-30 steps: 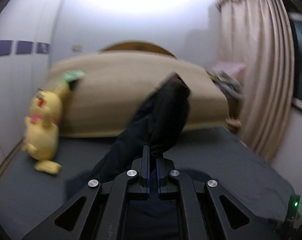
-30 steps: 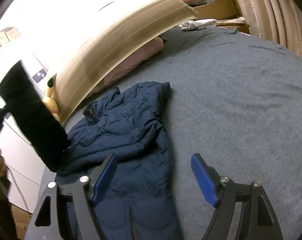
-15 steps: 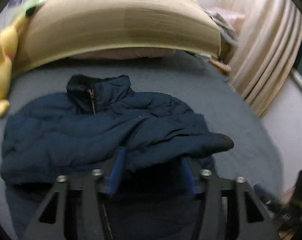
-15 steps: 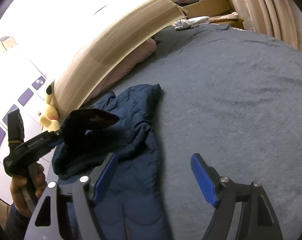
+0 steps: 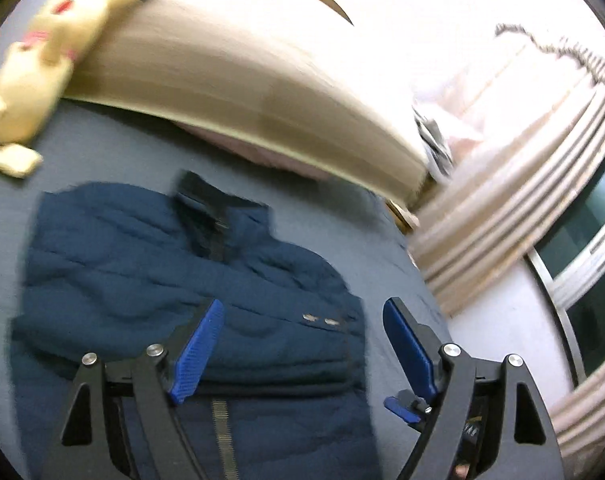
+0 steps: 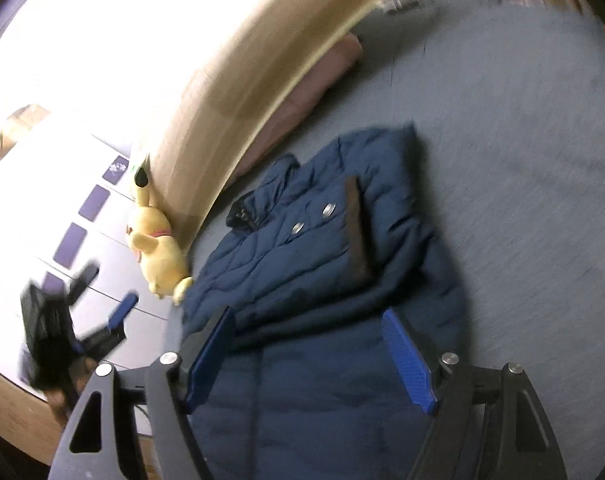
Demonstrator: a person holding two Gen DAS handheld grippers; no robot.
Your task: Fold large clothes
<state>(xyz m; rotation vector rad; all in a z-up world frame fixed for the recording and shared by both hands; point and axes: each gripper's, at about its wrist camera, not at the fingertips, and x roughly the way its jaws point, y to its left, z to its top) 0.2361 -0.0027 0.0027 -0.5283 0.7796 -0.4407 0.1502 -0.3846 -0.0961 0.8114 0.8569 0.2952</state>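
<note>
A navy quilted jacket (image 5: 150, 280) lies on the grey-blue bed sheet (image 5: 102, 148), collar toward the headboard, with one sleeve folded across its chest; the sleeve's dark cuff (image 6: 356, 232) and two snaps show in the right wrist view. My left gripper (image 5: 302, 344) hovers above the jacket's lower right part, its jaws opening with nothing between the blue pads. From the right wrist view that left gripper (image 6: 102, 300) appears at the far left, off the jacket. My right gripper (image 6: 308, 356) stands open over the jacket (image 6: 302, 272), near its lower half, holding nothing.
A beige headboard (image 5: 242, 92) runs along the far side, with a pink pillow (image 6: 302, 108) at its foot. A yellow plush toy (image 5: 34, 80) leans at the headboard's left end. Striped curtains (image 5: 522, 220) and a window stand to the right. Bare sheet (image 6: 522, 160) spreads right of the jacket.
The left gripper, shut on the raised sleeve a second ago, laid it across the jacket, let go and drew back. The right gripper stayed open and shifted over the jacket.
</note>
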